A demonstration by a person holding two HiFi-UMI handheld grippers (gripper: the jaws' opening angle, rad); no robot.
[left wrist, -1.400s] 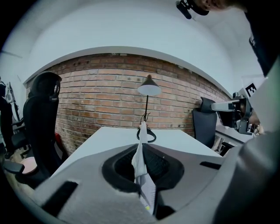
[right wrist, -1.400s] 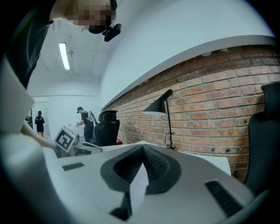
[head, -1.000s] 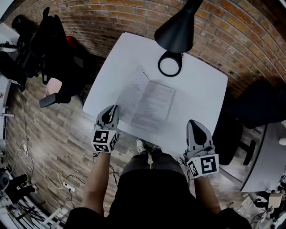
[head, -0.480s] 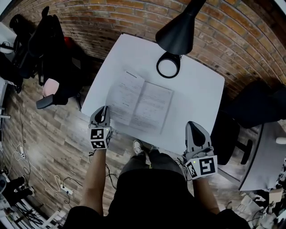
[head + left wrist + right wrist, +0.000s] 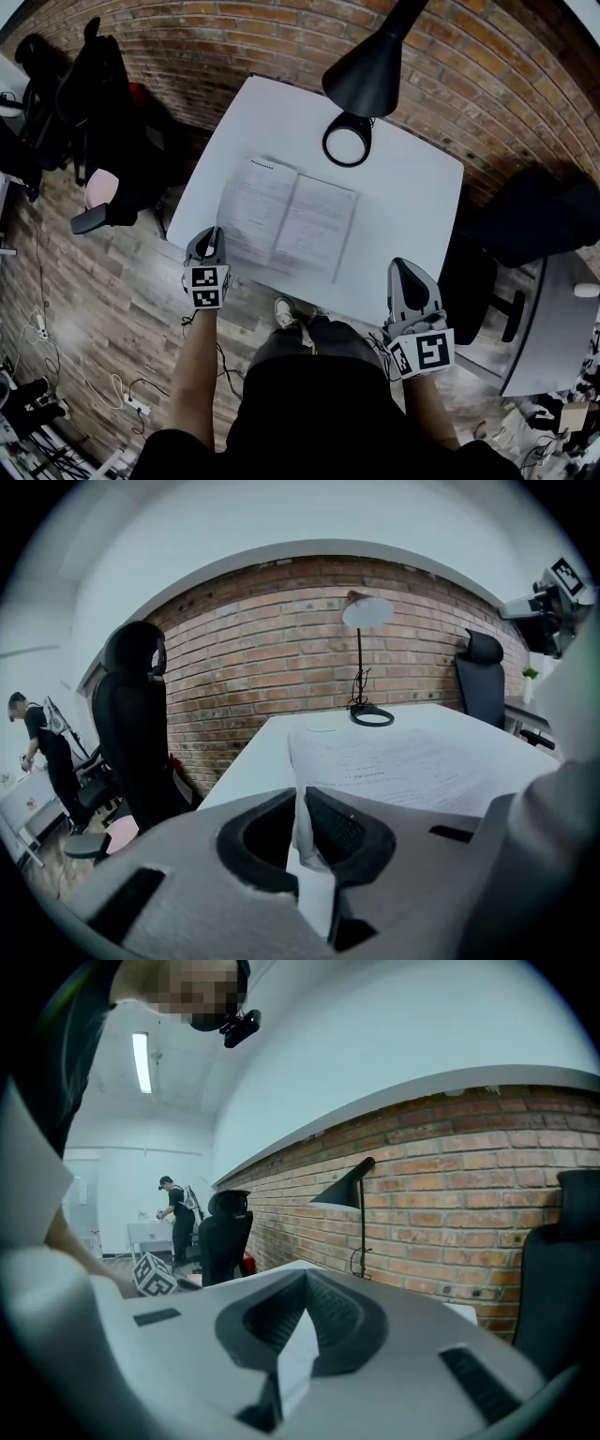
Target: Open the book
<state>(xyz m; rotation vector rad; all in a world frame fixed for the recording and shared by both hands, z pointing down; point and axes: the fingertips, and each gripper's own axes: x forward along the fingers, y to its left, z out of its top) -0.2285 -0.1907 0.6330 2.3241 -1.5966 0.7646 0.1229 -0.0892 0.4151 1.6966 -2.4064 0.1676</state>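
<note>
- Noted white table (image 5: 412, 206) against a brick wall (image 5: 234, 42), with black lamp (image 5: 367, 66) at its far side.
- Noted left forearm (image 5: 199, 366) and right forearm (image 5: 427, 412) stretched forward from the body, well apart, ending at the table's near left and near right edges.
- Found book (image 5: 286, 220) lying open and flat near the table's middle, two printed pages up, just in front of the lamp.
- Recorded spine running away from the person, slightly tilted; long axis of the open spread across the table.
- Found left gripper (image 5: 215, 234) tilted downward, clenched on the left page (image 5: 305, 832) at its near corner.
- Found right gripper (image 5: 406, 267) near level, jaws together on nothing, apart from the book.
</note>
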